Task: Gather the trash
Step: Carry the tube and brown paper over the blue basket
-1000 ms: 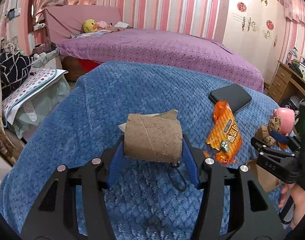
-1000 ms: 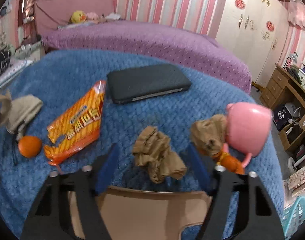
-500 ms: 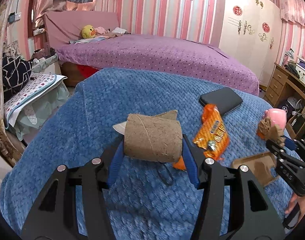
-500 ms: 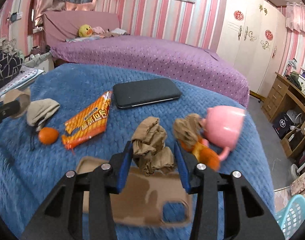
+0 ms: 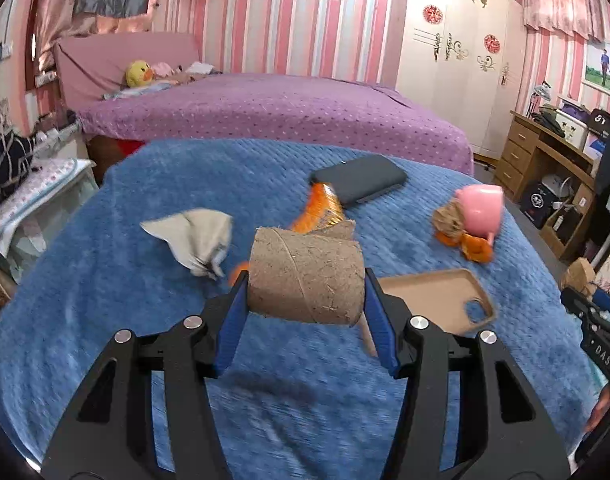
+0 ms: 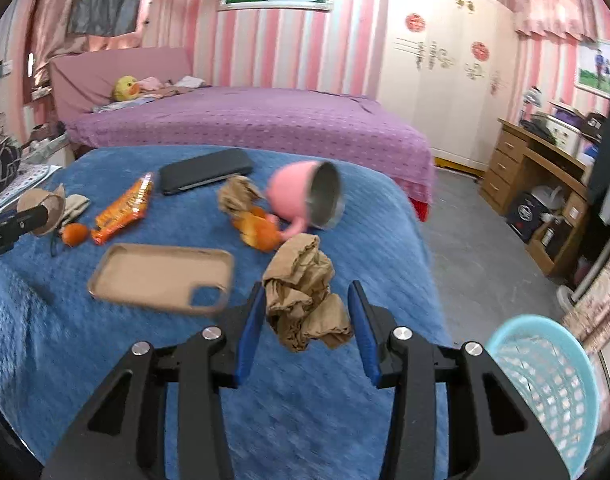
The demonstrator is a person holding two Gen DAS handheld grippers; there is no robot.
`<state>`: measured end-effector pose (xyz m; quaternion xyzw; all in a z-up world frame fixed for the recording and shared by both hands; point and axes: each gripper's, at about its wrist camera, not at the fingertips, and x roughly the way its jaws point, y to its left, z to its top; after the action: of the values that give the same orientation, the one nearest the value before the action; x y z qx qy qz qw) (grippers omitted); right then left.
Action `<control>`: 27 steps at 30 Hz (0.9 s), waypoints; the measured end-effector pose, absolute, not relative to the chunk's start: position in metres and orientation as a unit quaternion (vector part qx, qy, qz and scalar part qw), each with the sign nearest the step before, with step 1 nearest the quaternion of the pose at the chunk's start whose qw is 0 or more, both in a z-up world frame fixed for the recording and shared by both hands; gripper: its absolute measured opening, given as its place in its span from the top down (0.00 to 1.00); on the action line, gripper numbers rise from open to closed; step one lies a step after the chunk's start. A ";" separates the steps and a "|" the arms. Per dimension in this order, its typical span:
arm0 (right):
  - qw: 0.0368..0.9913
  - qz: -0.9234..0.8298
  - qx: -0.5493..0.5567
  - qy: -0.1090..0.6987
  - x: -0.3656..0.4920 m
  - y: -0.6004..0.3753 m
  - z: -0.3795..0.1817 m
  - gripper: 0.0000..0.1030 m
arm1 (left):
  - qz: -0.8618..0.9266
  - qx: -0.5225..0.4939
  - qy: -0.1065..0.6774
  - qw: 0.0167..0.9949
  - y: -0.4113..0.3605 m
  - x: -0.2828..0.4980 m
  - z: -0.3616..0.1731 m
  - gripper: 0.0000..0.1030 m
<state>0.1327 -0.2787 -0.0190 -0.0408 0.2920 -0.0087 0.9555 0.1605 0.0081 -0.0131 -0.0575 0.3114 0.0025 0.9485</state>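
My left gripper (image 5: pixel 305 308) is shut on a brown cardboard tube (image 5: pixel 305 278), held above the blue blanket (image 5: pixel 105 300). My right gripper (image 6: pixel 305 322) is shut on a crumpled brown paper wad (image 6: pixel 303 294), lifted off the blanket near its right edge. On the blanket lie an orange snack wrapper (image 6: pixel 125 208), a second crumpled paper (image 6: pixel 237 196) with orange peel (image 6: pixel 259 232), a small orange (image 6: pixel 75 234) and a grey cloth (image 5: pixel 197 238). A light blue mesh basket (image 6: pixel 545 384) stands on the floor at lower right of the right wrist view.
A tan phone case (image 6: pixel 161 276), a black phone (image 6: pixel 205 170) and a tipped pink cup (image 6: pixel 305 200) lie on the blanket. A purple bed (image 6: pixel 245 120) is behind. A wooden desk (image 6: pixel 545 172) stands at right, with grey floor (image 6: pixel 485 248) between.
The right gripper closed on the paper wad, lifted it and swung right, bringing the blue basket into view. The left gripper pulled back with the tube, uncovering the grey cloth.
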 end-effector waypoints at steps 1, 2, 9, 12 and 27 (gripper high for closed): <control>0.956 -0.013 -0.039 0.292 0.131 -0.284 -0.021 0.59 | -0.002 -0.061 0.314 0.948 0.004 0.160 -0.014 0.48; 0.956 -0.017 -0.036 0.291 0.128 -0.288 -0.023 0.59 | -0.007 -0.062 0.315 0.947 -0.002 0.159 -0.015 0.48; 0.958 -0.032 -0.024 0.284 0.122 -0.317 -0.027 0.59 | -0.012 -0.034 0.303 0.952 -0.035 0.150 -0.018 0.48; 0.958 -0.034 -0.014 0.285 0.123 -0.329 -0.030 0.59 | -0.009 -0.026 0.302 0.953 -0.046 0.149 -0.022 0.48; 0.957 -0.061 0.007 0.285 0.114 -0.381 -0.036 0.59 | -0.018 0.016 0.293 0.956 -0.083 0.143 -0.038 0.48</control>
<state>0.1141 -0.3805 -0.0364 0.0073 0.2845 -0.0614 0.9567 0.1434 -0.0832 -0.0379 0.0157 0.2927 -0.0180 0.9559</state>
